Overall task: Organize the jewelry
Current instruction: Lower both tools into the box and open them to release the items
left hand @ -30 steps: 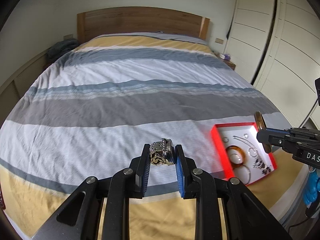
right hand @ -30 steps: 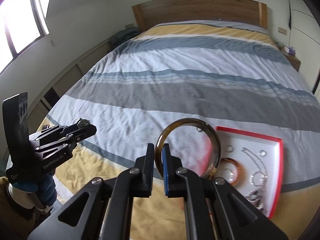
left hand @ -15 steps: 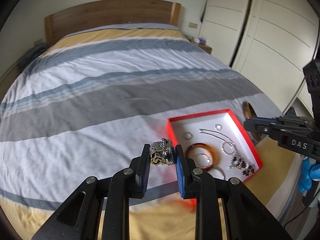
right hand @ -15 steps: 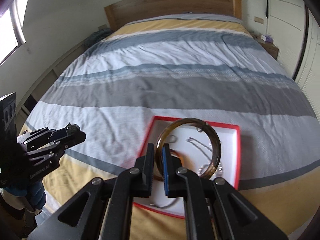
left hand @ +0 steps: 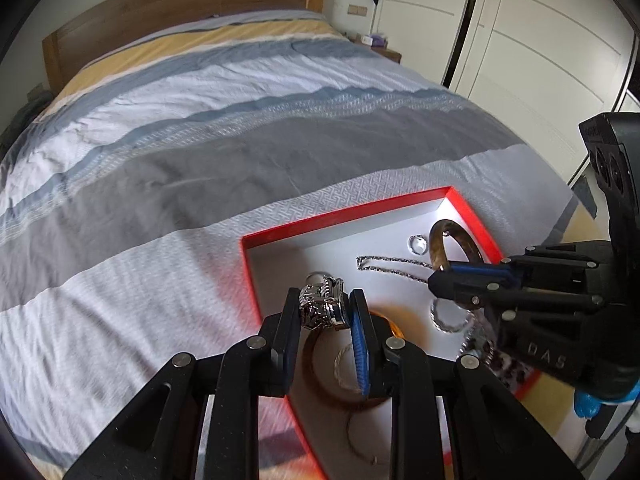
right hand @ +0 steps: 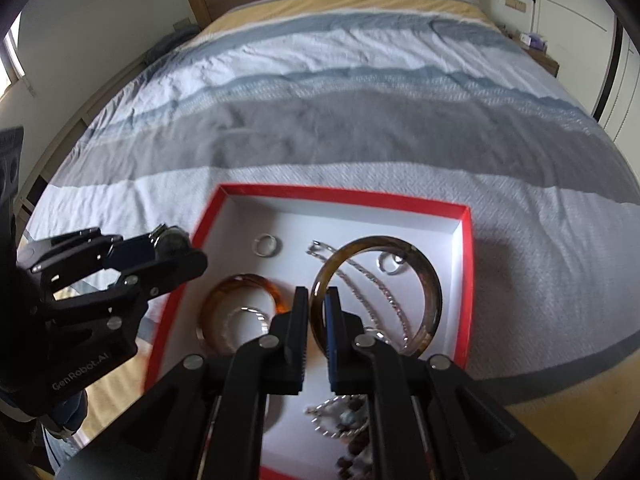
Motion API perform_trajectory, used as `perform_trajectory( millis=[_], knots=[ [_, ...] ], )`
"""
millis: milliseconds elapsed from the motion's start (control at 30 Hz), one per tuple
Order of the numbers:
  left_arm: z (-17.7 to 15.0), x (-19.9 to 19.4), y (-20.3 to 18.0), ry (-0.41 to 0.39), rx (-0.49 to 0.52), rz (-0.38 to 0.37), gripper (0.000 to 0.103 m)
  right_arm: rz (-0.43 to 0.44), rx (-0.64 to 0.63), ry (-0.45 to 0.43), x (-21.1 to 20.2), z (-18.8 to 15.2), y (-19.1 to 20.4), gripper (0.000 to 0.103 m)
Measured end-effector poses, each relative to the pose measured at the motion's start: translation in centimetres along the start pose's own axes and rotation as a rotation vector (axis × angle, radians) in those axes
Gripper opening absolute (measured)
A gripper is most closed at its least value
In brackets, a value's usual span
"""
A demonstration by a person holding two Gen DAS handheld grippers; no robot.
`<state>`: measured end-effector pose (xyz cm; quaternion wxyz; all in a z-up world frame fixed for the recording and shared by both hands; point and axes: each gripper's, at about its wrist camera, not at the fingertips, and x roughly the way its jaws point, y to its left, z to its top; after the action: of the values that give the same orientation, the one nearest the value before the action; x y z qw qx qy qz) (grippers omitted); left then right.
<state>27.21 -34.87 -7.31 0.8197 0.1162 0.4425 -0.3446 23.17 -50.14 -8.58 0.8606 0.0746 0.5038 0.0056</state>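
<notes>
The left tool (left hand: 325,312) pinches a chunky silver watch (left hand: 323,306) over the near left edge of the red box (right hand: 466,264); the right tool (right hand: 317,304) is squeezed tight on a big brown bangle (right hand: 434,296) above the box's middle; inside lie an amber bangle (right hand: 224,296), a silver chain (right hand: 384,284), small rings (right hand: 266,245) and beads (right hand: 348,420); the box sits on the striped bed (right hand: 360,128), with lots of free blanket behind it.
</notes>
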Motion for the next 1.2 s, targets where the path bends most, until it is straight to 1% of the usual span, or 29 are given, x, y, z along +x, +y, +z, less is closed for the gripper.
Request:
perform_trajectory(
  millis=[133, 333, 567, 867, 933, 1000, 1100, 1167, 1200],
  knots=[
    [0.0, 2.2, -0.1, 0.025, 0.000, 0.008, 0.023, -0.001, -0.006, 0.023, 1.4, 0.0, -0.8, 0.007],
    [-0.3, 4.2, 0.2, 0.054, -0.019, 0.027, 0.023, -0.011, -0.031, 0.042, 2.5, -0.1, -1.0, 0.007],
    [-0.4, 4.9, 0.3, 0.056, -0.020, 0.042, 0.022, -0.026, -0.041, 0.061, 3.3, -0.2, -1.0, 0.008],
    [-0.2, 4.9, 0.6, 0.062, -0.043, 0.040, 0.023, -0.037, -0.032, 0.072, 3.2, -0.4, -0.8, 0.009],
    [-0.1, 4.8, 0.7, 0.064, -0.049, 0.034, 0.025, -0.043, -0.031, 0.072, 2.9, -0.4, -0.7, 0.010],
    [-0.1, 4.5, 0.7, 0.065, -0.051, 0.031, 0.032, -0.054, -0.033, 0.074, 2.6, -0.5, -0.5, 0.010],
    [0.0, 3.8, 0.9, 0.056, -0.060, 0.021, 0.036, -0.066, -0.029, 0.070, 1.8, -0.6, -0.4, 0.010],
    [0.0, 3.0, 0.9, 0.046, -0.066, 0.012, 0.041, -0.077, -0.028, 0.068, 1.1, -0.8, -0.4, 0.013],
    [0.0, 2.6, 0.8, 0.042, -0.067, 0.007, 0.041, -0.081, -0.025, 0.065, 0.6, -0.9, -0.3, 0.017]
  ],
)
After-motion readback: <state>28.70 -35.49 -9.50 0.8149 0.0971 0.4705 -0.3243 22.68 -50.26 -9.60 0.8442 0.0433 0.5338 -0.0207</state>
